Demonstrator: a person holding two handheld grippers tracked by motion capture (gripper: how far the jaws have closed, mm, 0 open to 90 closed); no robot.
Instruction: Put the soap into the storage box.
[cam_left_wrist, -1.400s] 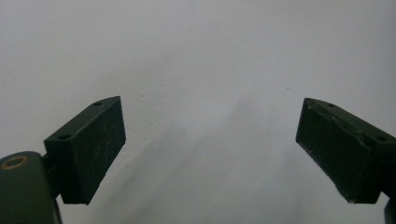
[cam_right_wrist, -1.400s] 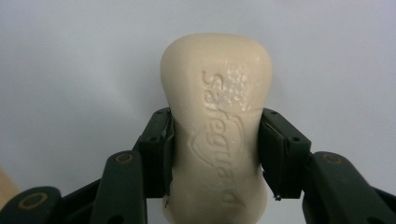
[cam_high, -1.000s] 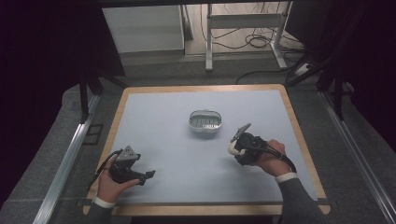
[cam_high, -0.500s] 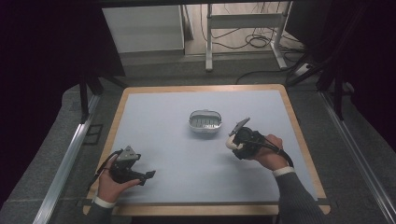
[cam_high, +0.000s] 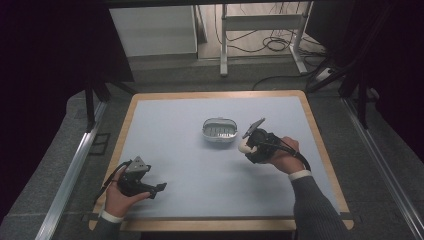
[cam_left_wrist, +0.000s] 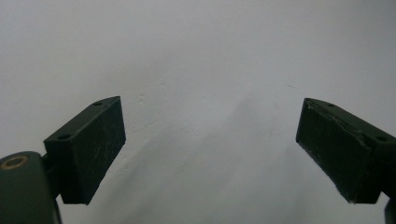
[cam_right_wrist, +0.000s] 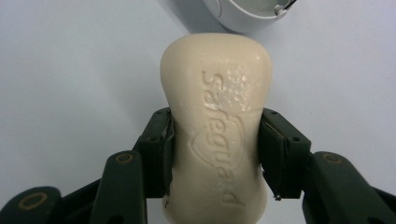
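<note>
A cream bar of soap (cam_right_wrist: 217, 126) with embossed lettering is clamped across its middle by my right gripper (cam_right_wrist: 215, 149), both pads pressing its sides. In the high view the soap (cam_high: 243, 146) shows at the tip of the right gripper (cam_high: 250, 145), just right of a small white soap dish (cam_high: 220, 130) with a slatted insert. The dish's rim (cam_right_wrist: 243, 18) lies just beyond the soap's far end. My left gripper (cam_high: 159, 188) rests low near the table's front left corner, open, its jaws (cam_left_wrist: 215, 149) wide apart over bare grey surface.
The grey table top (cam_high: 200, 165) has a wooden rim (cam_high: 215, 225). Beyond the far edge stand a white cabinet (cam_high: 152, 30), metal frame legs (cam_high: 262, 22) and cables on the floor. Aluminium rails (cam_high: 70, 175) run along both sides.
My right hand has carried the soap a little left and away from me, closer to the dish. The left hand has stayed put.
</note>
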